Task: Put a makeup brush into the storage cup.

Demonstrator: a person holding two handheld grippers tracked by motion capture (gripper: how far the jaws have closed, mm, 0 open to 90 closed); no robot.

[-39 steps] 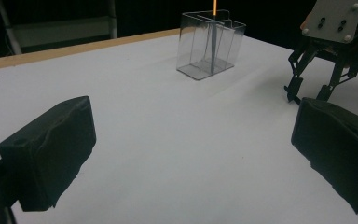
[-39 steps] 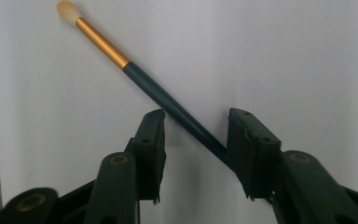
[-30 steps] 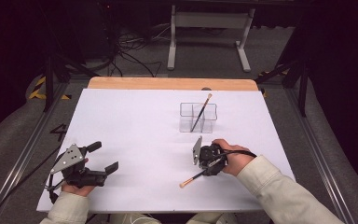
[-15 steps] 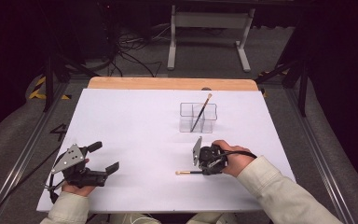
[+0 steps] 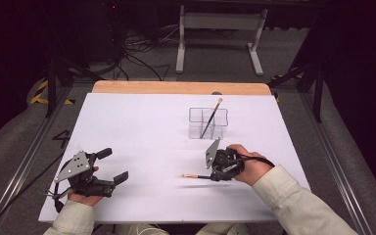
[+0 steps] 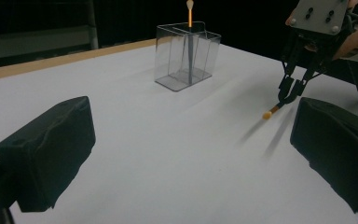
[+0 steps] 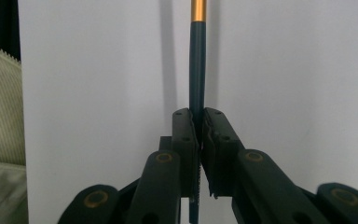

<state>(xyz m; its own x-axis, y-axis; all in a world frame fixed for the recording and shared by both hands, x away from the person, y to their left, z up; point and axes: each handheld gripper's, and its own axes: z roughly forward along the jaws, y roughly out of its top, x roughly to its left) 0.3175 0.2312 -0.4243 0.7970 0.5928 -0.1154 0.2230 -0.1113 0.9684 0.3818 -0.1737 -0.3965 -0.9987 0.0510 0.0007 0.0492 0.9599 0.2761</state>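
My right gripper (image 5: 211, 176) is shut on a thin dark brush (image 5: 195, 176) with a gold band and a pale tip. The brush points left, just above the white sheet (image 5: 142, 127), and casts a shadow on it. In the right gripper view the pads (image 7: 185, 135) clamp the dark shaft (image 7: 197, 70). The left gripper view shows that gripper (image 6: 286, 95) and the brush tip (image 6: 268, 113). A clear divided container (image 5: 208, 123) (image 6: 186, 56) stands beyond it with a second brush (image 5: 211, 116) (image 6: 189, 14) leaning inside. My left gripper (image 5: 113, 165) (image 6: 191, 154) rests open at the front left, holding nothing.
The white sheet covers a wooden table whose far edge (image 5: 176, 88) shows bare. Behind it stand a metal frame (image 5: 220, 29) and floor cables. Rails run along both sides of the table.
The brush has swung from slanting toward the front left to pointing straight left in my right gripper. The left gripper has not moved.
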